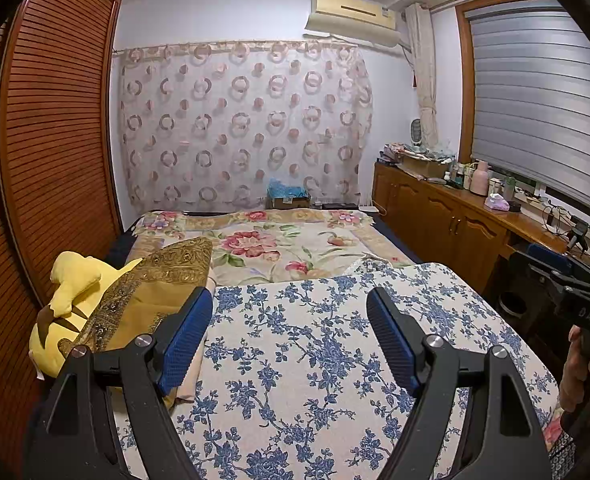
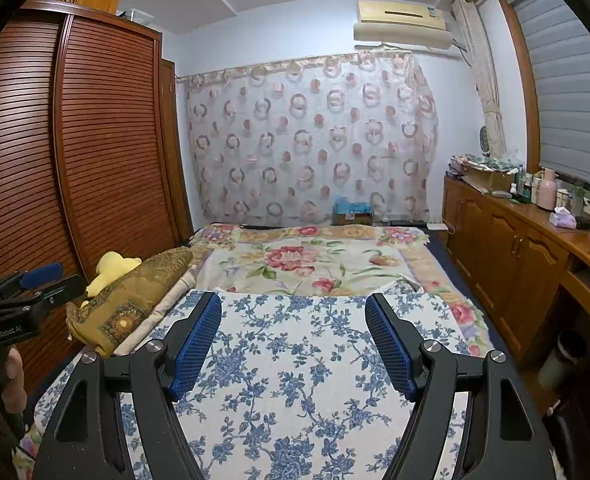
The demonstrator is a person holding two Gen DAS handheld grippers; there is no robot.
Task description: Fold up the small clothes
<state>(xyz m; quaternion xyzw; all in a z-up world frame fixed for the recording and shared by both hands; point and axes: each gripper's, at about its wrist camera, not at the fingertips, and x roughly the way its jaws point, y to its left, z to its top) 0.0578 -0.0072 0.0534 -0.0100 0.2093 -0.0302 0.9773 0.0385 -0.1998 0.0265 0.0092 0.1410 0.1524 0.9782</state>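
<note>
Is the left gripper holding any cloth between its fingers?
No, the left gripper is open and empty above the blue floral cloth.

one plush toy (image 1: 73, 280), one cushion (image 1: 151, 292), two tools (image 1: 289, 340)

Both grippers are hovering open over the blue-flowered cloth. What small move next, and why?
Probably lower the left gripper to the blue-flowered cloth's near edge. Both it and the right gripper are open and empty above the cloth, which lies flat, and no other small garment is in view.

Lighting is even, soft and indoor, with a cool bluish cast; shadows are faint; focus is sharp; fisheye distortion bends edges; corners are vignetted black.
</note>
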